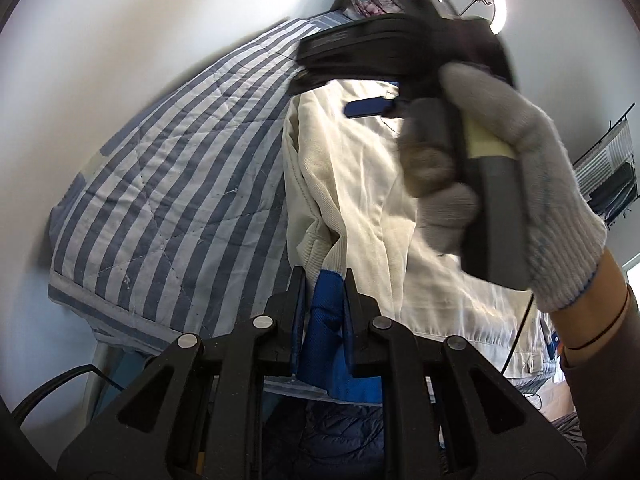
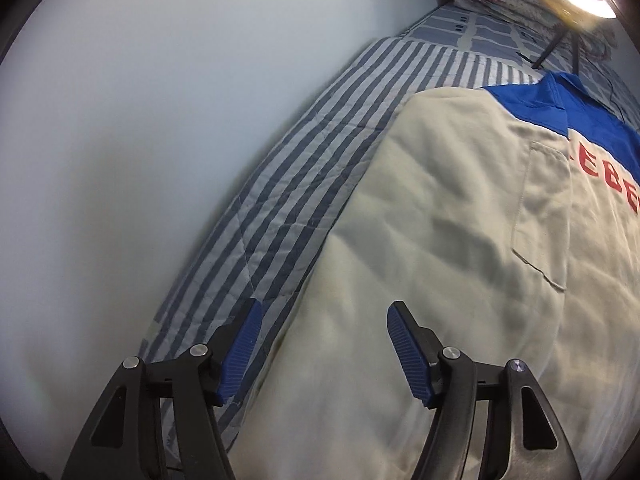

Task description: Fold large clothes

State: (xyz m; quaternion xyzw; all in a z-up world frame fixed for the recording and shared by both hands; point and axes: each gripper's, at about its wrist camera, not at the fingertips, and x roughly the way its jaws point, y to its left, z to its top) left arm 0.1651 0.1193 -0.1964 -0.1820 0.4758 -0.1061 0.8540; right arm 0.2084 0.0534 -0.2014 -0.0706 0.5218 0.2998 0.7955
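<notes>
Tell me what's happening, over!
Left gripper shut on blue part of the jacket. Right gripper open, empty, over jacket. Nothing in the way.

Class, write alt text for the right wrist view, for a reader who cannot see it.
The open right gripper hovers, holding nothing, over the edge of a beige jacket with a blue collar, spread on a blue-and-white striped quilt. A pale wall fills the left.

Striped quilt (image 2: 280, 184) covers bed; cream-blue jacket (image 2: 440, 220) lies on it.
</notes>
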